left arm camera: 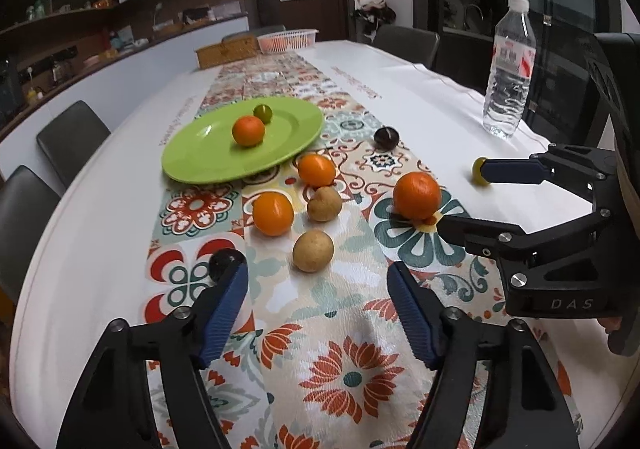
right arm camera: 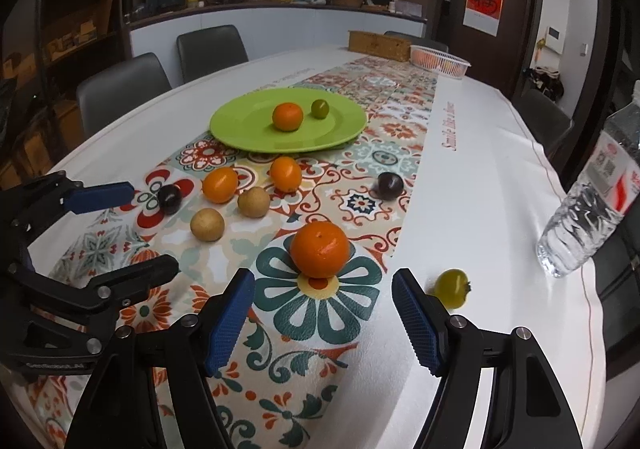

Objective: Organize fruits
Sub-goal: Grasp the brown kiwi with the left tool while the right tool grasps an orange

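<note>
A green plate [left arm camera: 200, 165] [right arm camera: 240, 129] holds an orange [left arm camera: 248, 130] [right arm camera: 287, 116] and a small green fruit [left arm camera: 263, 113] [right arm camera: 320, 108]. Loose on the patterned runner lie three oranges [left arm camera: 416, 195] [right arm camera: 319, 249], two brown fruits [left arm camera: 313, 251] [right arm camera: 207, 224] and two dark plums [left arm camera: 386, 137] [right arm camera: 390, 185]. A yellow-green fruit [left arm camera: 477, 171] [right arm camera: 452, 288] lies on the white cloth. My left gripper [left arm camera: 318, 313] is open and empty, just short of the near brown fruit. My right gripper [right arm camera: 323, 319] is open and empty, just short of the big orange.
A water bottle [left arm camera: 507, 77] [right arm camera: 588, 209] stands at the right. A white basket [left arm camera: 288, 39] [right arm camera: 440, 59] and a wicker box [left arm camera: 226, 51] [right arm camera: 378, 41] stand at the far end. Grey chairs [right arm camera: 120, 85] line the table's sides.
</note>
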`<action>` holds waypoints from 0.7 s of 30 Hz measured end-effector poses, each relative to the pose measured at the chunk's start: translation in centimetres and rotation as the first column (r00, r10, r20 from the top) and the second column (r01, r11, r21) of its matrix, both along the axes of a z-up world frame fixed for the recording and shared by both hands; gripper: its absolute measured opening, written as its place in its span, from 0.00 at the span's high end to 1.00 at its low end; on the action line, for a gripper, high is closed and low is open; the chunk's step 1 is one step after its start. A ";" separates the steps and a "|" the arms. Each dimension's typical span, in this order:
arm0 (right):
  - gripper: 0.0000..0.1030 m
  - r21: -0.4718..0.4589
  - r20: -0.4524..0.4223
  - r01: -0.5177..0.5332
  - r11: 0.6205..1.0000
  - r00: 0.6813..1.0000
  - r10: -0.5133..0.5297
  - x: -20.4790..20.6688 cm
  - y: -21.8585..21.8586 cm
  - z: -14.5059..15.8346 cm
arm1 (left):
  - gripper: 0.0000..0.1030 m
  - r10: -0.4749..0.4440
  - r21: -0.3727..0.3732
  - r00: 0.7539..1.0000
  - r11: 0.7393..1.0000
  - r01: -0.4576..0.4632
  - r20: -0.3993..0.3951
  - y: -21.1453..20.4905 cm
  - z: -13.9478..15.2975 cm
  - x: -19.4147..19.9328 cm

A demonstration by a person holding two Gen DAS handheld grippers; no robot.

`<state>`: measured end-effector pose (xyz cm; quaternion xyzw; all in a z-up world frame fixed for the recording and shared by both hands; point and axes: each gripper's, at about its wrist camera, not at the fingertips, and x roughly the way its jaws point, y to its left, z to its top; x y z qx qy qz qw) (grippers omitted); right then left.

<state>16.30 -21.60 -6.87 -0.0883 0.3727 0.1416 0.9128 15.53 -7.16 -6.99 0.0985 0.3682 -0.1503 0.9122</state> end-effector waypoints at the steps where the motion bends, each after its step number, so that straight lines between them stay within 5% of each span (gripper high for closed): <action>1: 0.31 0.001 -0.006 0.000 1.000 1.000 0.000 0.2 0.0 -0.2 | 0.33 -0.001 -0.006 1.000 1.000 0.001 -0.009 0.1 -0.2 0.2; 21: 0.50 0.077 -0.113 0.023 0.997 0.994 -0.014 4.1 -0.1 -2.3 | 0.57 0.024 -0.041 0.990 0.999 -0.030 -0.136 -0.5 -1.7 4.4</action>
